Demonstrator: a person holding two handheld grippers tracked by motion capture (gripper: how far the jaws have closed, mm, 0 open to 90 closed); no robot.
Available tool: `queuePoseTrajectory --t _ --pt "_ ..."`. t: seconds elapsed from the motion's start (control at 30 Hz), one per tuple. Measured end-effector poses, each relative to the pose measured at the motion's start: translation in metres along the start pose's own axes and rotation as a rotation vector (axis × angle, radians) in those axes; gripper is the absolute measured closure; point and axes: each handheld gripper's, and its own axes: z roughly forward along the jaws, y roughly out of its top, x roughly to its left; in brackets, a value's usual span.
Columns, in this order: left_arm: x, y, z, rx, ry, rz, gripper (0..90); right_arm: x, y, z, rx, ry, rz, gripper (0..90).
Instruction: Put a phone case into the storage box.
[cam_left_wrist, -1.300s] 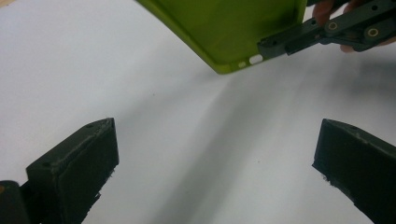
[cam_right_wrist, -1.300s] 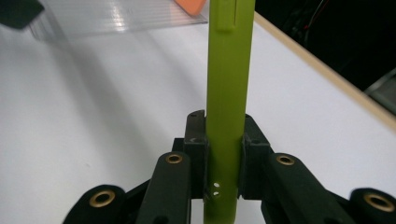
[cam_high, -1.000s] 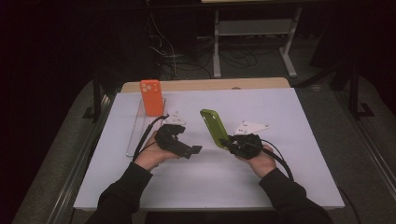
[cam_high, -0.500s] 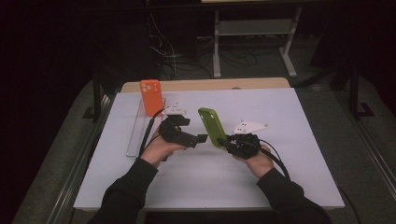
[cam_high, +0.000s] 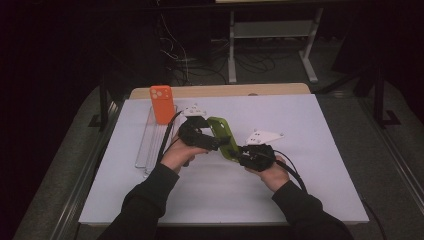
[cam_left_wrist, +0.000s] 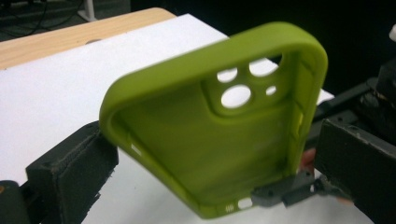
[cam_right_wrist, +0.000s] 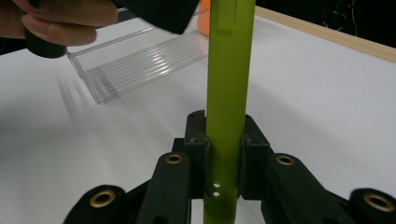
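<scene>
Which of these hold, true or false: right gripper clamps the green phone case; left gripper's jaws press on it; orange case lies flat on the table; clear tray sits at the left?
1. The right gripper clamps the green phone case. True.
2. The left gripper presses its pads on the case. False: the jaws stand open either side of it.
3. The orange phone case lies flat on the table. False: it stands upright in the clear tray.
4. The clear tray sits at the table's left. True.
</scene>
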Motion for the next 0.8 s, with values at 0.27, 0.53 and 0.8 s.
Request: queuePoseTrajectory --t 0.27,0.53,0.8 --pt "-0.003 0.001 0.008 -0.028 -0.013 -0.004 0.0 0.0 0.001 -0.002 -0.01 0.008 0.01 75.8" --pt "-0.004 0.001 0.01 -0.043 -0.001 -0.01 6.4 0.001 0.0 0.0 -0.004 0.005 0.003 75.8" --pt "-0.003 0.001 0.011 -0.048 -0.016 -0.035 8.9 0.002 -0.001 0.001 0.012 -0.003 0.005 75.7"
